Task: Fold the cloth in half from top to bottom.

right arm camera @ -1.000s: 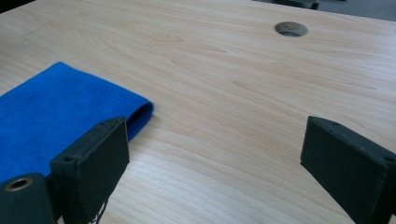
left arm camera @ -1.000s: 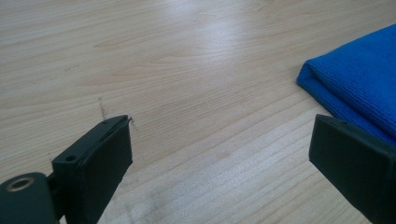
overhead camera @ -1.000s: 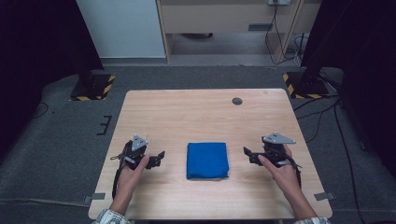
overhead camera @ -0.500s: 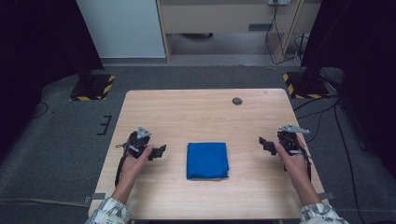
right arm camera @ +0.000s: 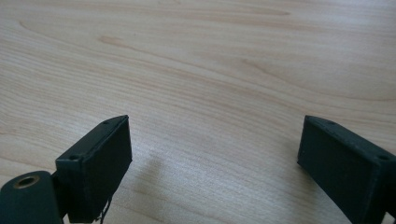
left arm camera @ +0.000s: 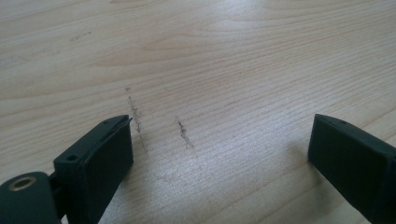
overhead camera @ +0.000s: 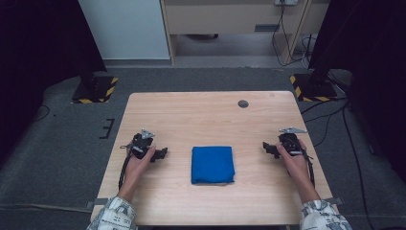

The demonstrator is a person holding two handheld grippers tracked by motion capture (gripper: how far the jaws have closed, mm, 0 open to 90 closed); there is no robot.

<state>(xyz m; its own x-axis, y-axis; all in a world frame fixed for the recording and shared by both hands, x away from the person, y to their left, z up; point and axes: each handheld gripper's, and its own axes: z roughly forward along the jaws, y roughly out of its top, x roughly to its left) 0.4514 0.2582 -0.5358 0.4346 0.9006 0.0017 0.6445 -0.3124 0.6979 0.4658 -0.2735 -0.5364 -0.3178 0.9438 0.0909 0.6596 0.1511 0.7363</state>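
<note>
A folded blue cloth [overhead camera: 212, 164] lies flat in the middle of the wooden table [overhead camera: 206, 115], near the front. My left gripper [overhead camera: 161, 153] rests low over the table to the cloth's left, jaws pointing toward it, open with nothing between them. In the left gripper view the left gripper [left arm camera: 219, 154] frames bare wood with a few dark scuff marks [left arm camera: 183, 130]. My right gripper [overhead camera: 268, 148] sits to the cloth's right, farther from it, also open and empty. The right gripper view has the right gripper [right arm camera: 215, 154] spread wide over bare wood.
A small dark round insert [overhead camera: 243, 103] sits in the table near its far right edge. Black stands with yellow-black striped bases [overhead camera: 93, 90] flank the table on the grey floor. Cables [overhead camera: 330, 120] trail to the right.
Both hands have drawn outward from the cloth. The right gripper moved farthest, to the right and slightly away from me; the left shifted a little left. The cloth has not moved.
</note>
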